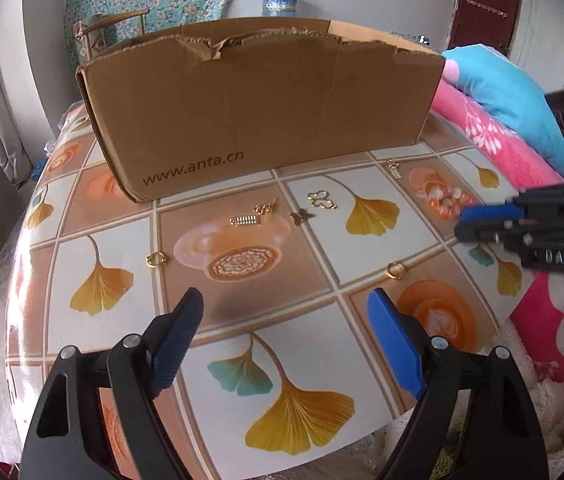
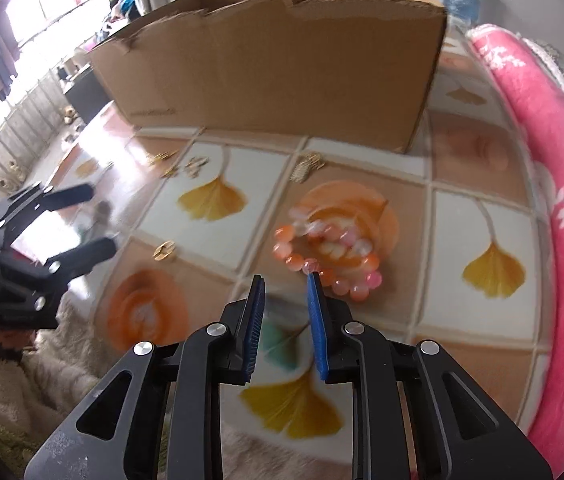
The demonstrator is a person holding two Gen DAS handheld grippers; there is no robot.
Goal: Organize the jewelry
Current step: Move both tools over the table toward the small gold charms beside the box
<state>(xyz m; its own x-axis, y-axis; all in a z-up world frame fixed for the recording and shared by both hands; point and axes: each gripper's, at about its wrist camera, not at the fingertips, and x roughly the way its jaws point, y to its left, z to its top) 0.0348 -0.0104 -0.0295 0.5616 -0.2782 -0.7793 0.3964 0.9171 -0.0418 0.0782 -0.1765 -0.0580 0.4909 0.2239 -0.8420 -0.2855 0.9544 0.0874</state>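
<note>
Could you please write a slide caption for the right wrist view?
Right claw, narrowly open, nears a pink-orange beaded bracelet on the leaf-patterned table before a cardboard box.

The inside of the cardboard box (image 1: 258, 96) is hidden by its near wall. In the right wrist view, the bead bracelet (image 2: 328, 254) and small gold pieces (image 2: 194, 166) are smeared by blur. The bench (image 1: 62, 364) is cut off below.

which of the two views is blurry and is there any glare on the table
Left wrist view: sharp, the gold rings and box lettering read clearly, edges bent by the fisheye. Right wrist view: motion-smeared, the bead bracelet is streaky, with white window glare on the tabletop at left.
</note>
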